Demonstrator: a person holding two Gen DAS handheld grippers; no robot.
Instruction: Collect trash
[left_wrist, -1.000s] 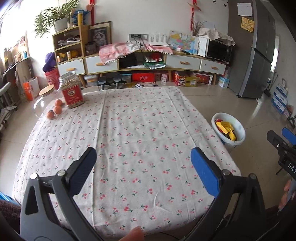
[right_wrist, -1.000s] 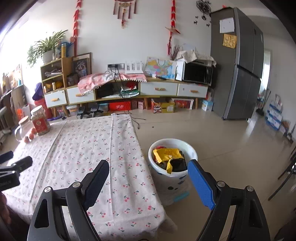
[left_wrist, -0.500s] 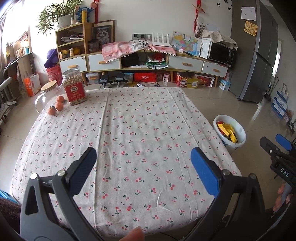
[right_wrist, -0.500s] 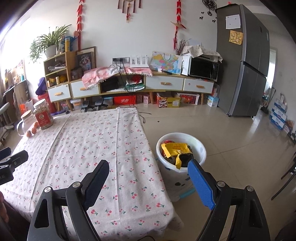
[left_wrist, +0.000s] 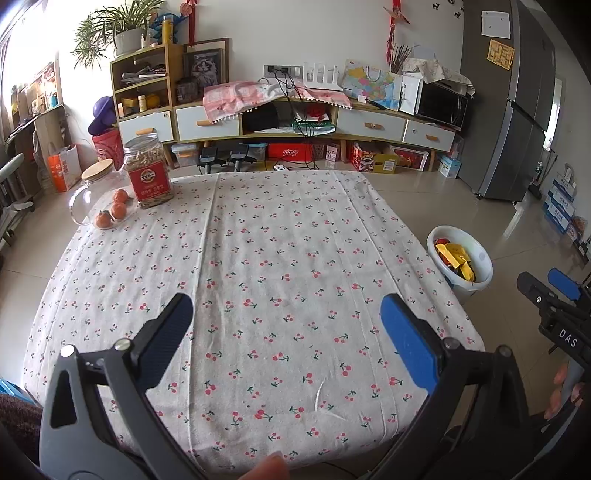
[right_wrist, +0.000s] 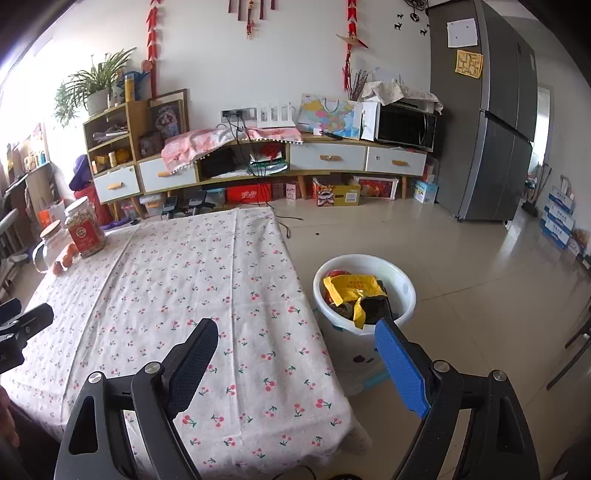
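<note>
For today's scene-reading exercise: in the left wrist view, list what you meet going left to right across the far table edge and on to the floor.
glass jar with a cork lid → oranges → red-labelled jar → white bin of trash

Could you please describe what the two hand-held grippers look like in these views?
Each hand-held gripper is a black frame with two angled arms joined by silver bolts. On the left hand-held gripper and the right hand-held gripper, one finger carries a dark textured pad and the other a bright blue pad. Seen from the left wrist view, the right one's body bears white letters, "DAS".
</note>
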